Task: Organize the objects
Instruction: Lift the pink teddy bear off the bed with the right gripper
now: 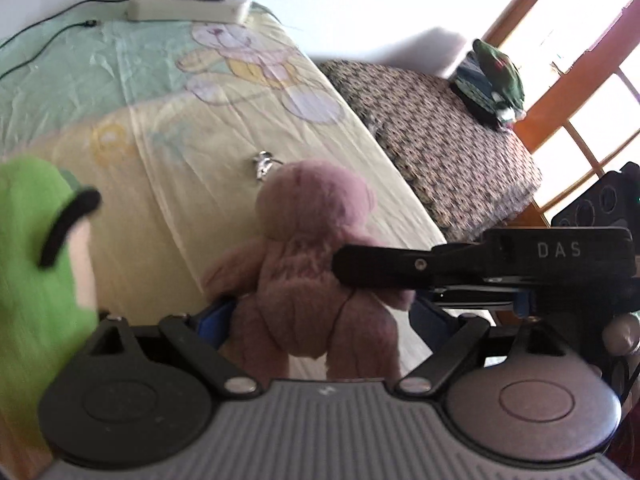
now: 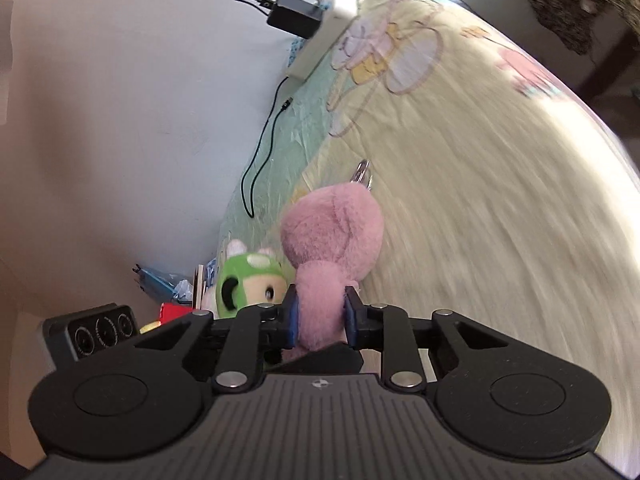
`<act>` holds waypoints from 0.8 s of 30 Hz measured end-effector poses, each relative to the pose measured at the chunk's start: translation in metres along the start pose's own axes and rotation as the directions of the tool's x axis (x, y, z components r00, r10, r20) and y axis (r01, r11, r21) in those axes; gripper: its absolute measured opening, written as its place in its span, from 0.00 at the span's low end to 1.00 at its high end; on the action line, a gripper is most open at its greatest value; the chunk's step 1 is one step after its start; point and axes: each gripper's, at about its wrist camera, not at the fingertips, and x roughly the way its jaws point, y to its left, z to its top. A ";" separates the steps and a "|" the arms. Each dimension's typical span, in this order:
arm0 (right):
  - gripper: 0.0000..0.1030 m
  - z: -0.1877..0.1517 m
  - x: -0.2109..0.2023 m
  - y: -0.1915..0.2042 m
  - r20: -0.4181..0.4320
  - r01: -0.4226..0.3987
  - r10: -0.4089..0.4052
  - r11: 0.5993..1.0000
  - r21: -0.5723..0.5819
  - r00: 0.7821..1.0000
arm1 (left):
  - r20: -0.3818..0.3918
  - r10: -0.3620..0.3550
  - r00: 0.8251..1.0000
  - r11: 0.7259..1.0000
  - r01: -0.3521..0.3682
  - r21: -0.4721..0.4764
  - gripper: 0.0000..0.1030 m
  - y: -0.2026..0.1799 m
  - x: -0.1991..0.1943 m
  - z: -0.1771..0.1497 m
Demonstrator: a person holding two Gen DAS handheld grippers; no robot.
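A pink plush toy point(image 1: 316, 248) with a metal key ring point(image 1: 262, 164) stands on the yellow cartoon bedsheet point(image 1: 168, 168). My left gripper point(image 1: 320, 316) is around its lower body, the blue pads pressing its sides. My right gripper point(image 2: 320, 312) is shut on a limb of the same pink plush point(image 2: 332, 236); its black finger point(image 1: 384, 266) reaches across the toy from the right in the left wrist view. A green mushroom plush point(image 1: 36, 264) sits at the left, also seen in the right wrist view point(image 2: 248, 280).
A white power strip point(image 1: 188, 4) with a black adapter and cable lies at the bed's head by the wall. A patterned seat point(image 1: 452, 148) with folded clothes point(image 1: 496, 80) stands right of the bed. Clutter point(image 2: 172, 288) lies near the wall.
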 end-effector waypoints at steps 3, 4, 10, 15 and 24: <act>0.23 -0.016 -0.015 -0.003 0.012 0.011 -0.011 1.000 0.025 1.000 | -0.020 -0.008 1.000 1.000 0.009 0.024 0.86 -0.012 -0.002 -0.012; 0.23 -0.021 -0.019 -0.003 0.012 0.018 -0.018 0.999 0.029 1.000 | -0.028 -0.011 1.000 0.999 0.012 0.031 0.86 -0.015 -0.004 -0.016; 0.26 -0.054 -0.037 0.006 -0.009 0.066 -0.066 0.998 -0.004 0.998 | -0.082 -0.029 0.996 0.998 0.034 0.059 0.85 -0.031 -0.014 -0.048; 0.35 -0.071 -0.034 0.007 0.015 0.082 -0.082 0.997 0.011 0.997 | -0.082 0.010 0.997 0.995 -0.002 0.098 0.85 -0.037 -0.017 -0.064; 0.36 -0.080 -0.027 0.018 0.057 0.123 -0.122 0.992 -0.023 0.991 | -0.055 0.024 0.998 0.995 -0.019 0.096 0.84 -0.039 -0.016 -0.064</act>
